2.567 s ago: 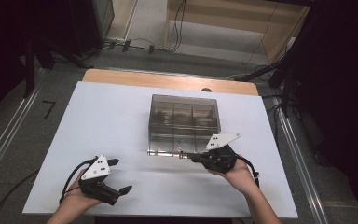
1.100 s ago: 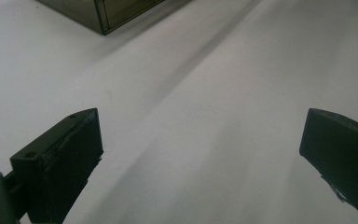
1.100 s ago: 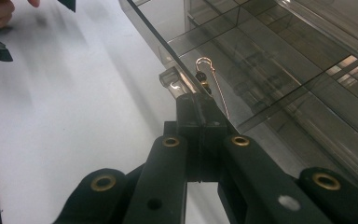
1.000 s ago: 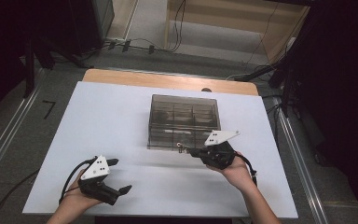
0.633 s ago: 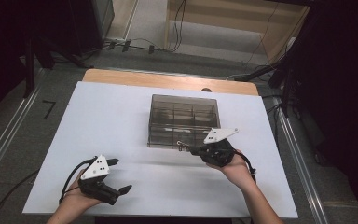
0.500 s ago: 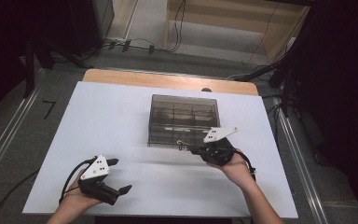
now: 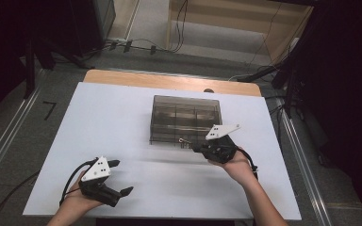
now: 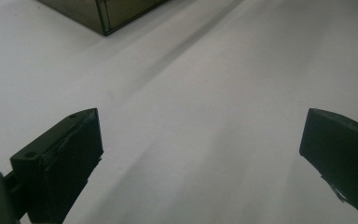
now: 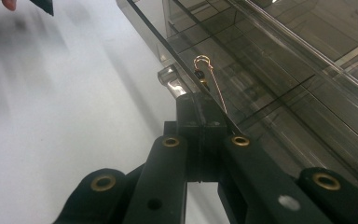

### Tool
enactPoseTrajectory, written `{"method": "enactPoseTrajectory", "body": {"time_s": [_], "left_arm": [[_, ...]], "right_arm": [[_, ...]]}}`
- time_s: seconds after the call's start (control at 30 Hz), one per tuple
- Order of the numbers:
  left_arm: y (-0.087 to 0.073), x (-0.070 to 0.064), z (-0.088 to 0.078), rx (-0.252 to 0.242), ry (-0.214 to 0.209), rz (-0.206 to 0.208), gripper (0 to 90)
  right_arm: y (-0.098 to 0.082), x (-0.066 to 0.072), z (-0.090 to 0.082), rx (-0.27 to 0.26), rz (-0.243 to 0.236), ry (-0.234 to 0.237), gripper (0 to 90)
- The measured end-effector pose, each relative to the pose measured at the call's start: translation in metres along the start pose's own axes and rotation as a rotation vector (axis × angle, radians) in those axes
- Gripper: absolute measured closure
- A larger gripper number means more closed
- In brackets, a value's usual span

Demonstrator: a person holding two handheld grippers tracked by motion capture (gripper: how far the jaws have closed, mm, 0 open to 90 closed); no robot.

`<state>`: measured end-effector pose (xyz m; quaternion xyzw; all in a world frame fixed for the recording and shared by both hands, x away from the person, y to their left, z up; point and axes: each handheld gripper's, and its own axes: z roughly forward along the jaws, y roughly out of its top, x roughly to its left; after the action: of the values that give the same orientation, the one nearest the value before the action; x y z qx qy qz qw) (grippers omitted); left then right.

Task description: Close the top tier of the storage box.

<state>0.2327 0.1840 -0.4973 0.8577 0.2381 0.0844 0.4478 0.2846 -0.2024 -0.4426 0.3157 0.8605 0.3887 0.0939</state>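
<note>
A smoky clear compartment box (image 7: pixel 185 117) stands mid-table. My right gripper (image 7: pixel 196 148) is at its front edge, jaws shut, and a thin gold wire pin (image 7: pixel 184 141) sticks out from between the tips. In the right gripper view the pin (image 9: pixel 209 79) lies along the box's clear lid edge (image 9: pixel 168 44), which runs right into the shut right gripper (image 9: pixel 200 100); whether the lid is pinched too I cannot tell. My left gripper (image 7: pixel 121 177) rests near the table's front left, open, with only bare table between the jaws of the left gripper (image 8: pixel 200 158).
The white table top (image 7: pixel 122 122) has a wooden strip (image 7: pixel 169 82) at its far edge. Cables lie on the floor (image 7: pixel 141 44) beyond it. A corner of the box (image 8: pixel 102 16) shows far ahead of the left gripper.
The right gripper has moved a little farther toward the box, carrying the pin. The clear strip seen lying in front of the box in the earliest frame is gone. The left gripper stayed put.
</note>
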Motion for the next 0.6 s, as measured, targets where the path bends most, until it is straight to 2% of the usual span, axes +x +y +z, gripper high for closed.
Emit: {"method": "enactPoseTrajectory", "body": {"time_s": [0.27, 0.33, 0.6], "left_arm": [[-0.0002, 0.0001, 0.0003, -0.002, 0.001, -0.002, 0.0], [-0.0002, -0.0001, 0.0005, -0.002, 0.001, -0.003, 0.0], [-0.0002, 0.0000, 0.0002, -0.002, 0.000, 0.000, 0.0]], "right_arm": [[0.0036, -0.0044, 0.0008, 0.010, -0.007, 0.000, 87.5], [0.0050, -0.0047, 0.0005, 0.018, 0.005, -0.004, 87.4], [0.0054, -0.0076, 0.0034, -0.003, 0.013, -0.034, 87.4]]}}
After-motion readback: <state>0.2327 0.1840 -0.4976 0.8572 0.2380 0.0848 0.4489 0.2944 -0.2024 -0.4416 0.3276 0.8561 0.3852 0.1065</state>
